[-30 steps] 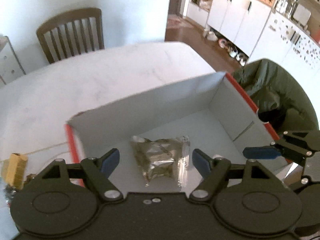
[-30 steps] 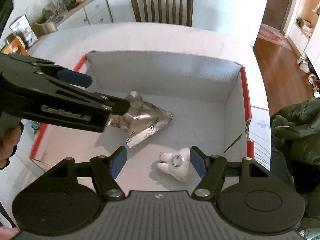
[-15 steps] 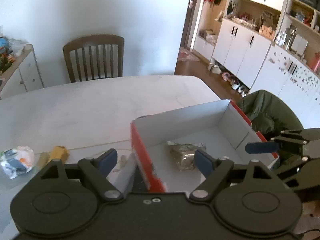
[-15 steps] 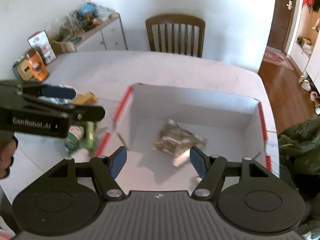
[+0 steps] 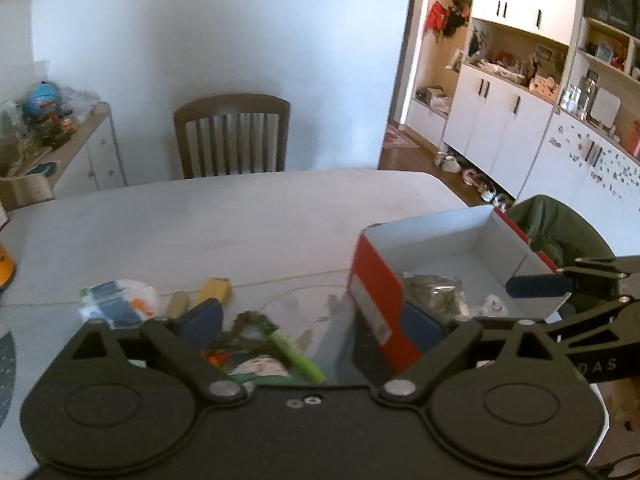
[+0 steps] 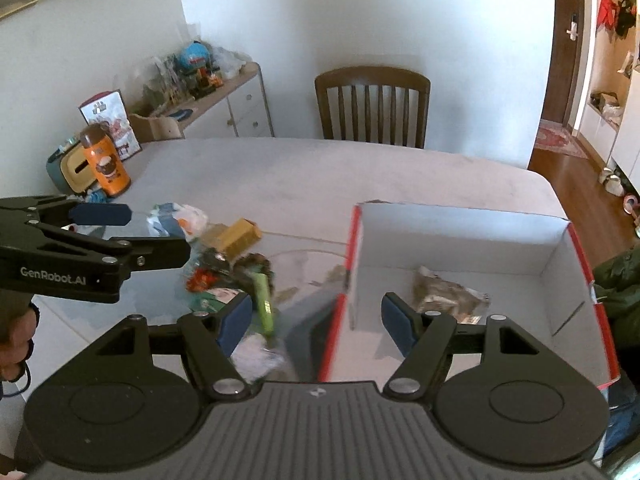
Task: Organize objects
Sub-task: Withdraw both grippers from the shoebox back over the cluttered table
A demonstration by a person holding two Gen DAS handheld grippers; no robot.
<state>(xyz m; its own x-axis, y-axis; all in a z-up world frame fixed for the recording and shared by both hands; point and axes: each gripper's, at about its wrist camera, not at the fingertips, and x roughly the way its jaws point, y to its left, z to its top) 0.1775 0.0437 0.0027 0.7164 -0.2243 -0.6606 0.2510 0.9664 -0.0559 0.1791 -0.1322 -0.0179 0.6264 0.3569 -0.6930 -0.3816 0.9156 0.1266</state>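
A cardboard box [image 6: 460,216], red outside and white inside, stands open on the table's right half. Inside lie a crinkled foil packet [image 6: 448,294] [image 5: 434,288] and a small white figure [image 5: 494,306]. Left of the box is a pile of loose items: a green marker [image 6: 264,300] [image 5: 298,356], a yellow block [image 6: 240,236] [image 5: 218,288] and a white-and-blue plastic bag [image 6: 176,218] [image 5: 116,304]. My right gripper [image 6: 316,320] hangs open and empty above the box's left wall. Over the pile, my left gripper [image 5: 314,320] [image 6: 140,236] is open and empty too.
An orange bottle [image 6: 106,160] and a blue-and-cream box [image 6: 66,168] stand at the table's far left. A wooden chair [image 6: 372,104] is behind the table. A green jacket [image 5: 556,224] hangs beside the box's right end. A cluttered sideboard [image 6: 224,84] lines the left wall.
Both grippers have pulled back and up from inside the box and swung left, staying open. The pile of loose items beside the box has come into view.
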